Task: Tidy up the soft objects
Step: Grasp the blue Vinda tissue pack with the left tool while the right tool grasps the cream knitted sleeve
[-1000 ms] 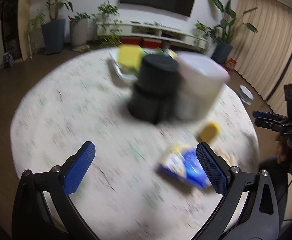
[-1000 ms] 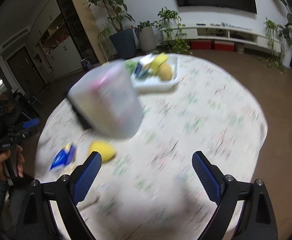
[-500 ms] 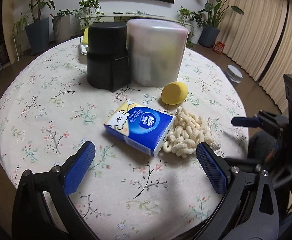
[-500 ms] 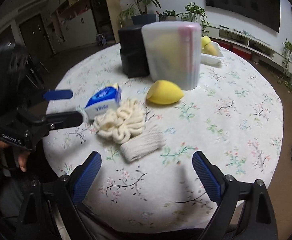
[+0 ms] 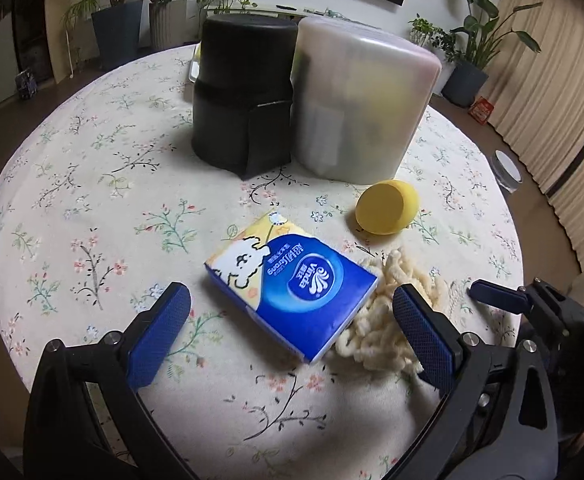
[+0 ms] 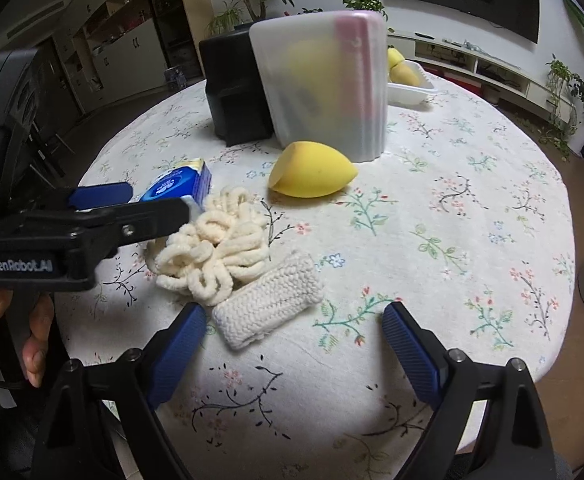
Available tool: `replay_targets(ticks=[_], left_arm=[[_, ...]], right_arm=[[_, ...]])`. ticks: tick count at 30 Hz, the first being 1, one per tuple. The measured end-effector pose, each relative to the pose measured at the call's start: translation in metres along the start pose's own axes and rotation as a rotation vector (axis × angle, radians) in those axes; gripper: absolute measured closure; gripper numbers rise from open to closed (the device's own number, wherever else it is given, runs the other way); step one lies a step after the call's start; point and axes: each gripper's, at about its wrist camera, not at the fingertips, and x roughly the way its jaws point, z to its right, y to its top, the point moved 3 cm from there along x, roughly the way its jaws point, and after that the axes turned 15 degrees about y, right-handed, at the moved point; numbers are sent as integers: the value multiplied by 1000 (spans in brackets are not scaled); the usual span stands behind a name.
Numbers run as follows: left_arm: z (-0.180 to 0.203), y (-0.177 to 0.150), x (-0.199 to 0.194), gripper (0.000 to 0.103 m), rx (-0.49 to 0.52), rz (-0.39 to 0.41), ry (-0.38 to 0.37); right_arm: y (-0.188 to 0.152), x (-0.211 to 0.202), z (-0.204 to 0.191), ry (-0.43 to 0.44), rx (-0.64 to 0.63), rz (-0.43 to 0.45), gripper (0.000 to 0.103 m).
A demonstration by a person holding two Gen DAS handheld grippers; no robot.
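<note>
Near the edge of the round, floral-clothed surface (image 5: 92,184) closest to you lie the soft objects. Your left tongs (image 5: 288,332) stand released, blue pads wide apart, framing the near end of a blue tissue pack (image 5: 292,284) without touching it. Touching the pack on its right is a cream looped-yarn scrubber (image 6: 212,248) with a knitted cuff (image 6: 268,300), which lies closest to the surface's near edge. Your right tongs (image 6: 294,344) are likewise released but their jaws are closing slightly; the cuff's near end lies just beside the left pad, and nothing is gripped. A yellow egg-shaped sponge (image 6: 312,170) rests farther in, apart from the scrubber and just in front of a translucent white container (image 6: 324,80). A black container (image 5: 244,96) stands touching that one on its left as your left camera sees it. Behind them, toward the far edge, a white tray (image 6: 408,92) holds more yellow pieces. A hand (image 6: 20,320) grips the left tool's handle.
</note>
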Motion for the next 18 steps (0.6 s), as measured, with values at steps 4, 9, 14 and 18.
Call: replay_targets(ticks=[4,9,14,18], left_arm=[[-2,1,10,0,-17,-20,10],[-13,0,19,0,-51,-46,26],[-6,-2,19,0,-16,-40,73],[-8,-3,17,2,-41,-30,59]], right_arm=[[2,3,-2,-6,-16,6,10],[4,5,1,-11,-26,10,10],[6,11,-2,-23,-47,13,5],[8,12,0,-36,-45,23,13]])
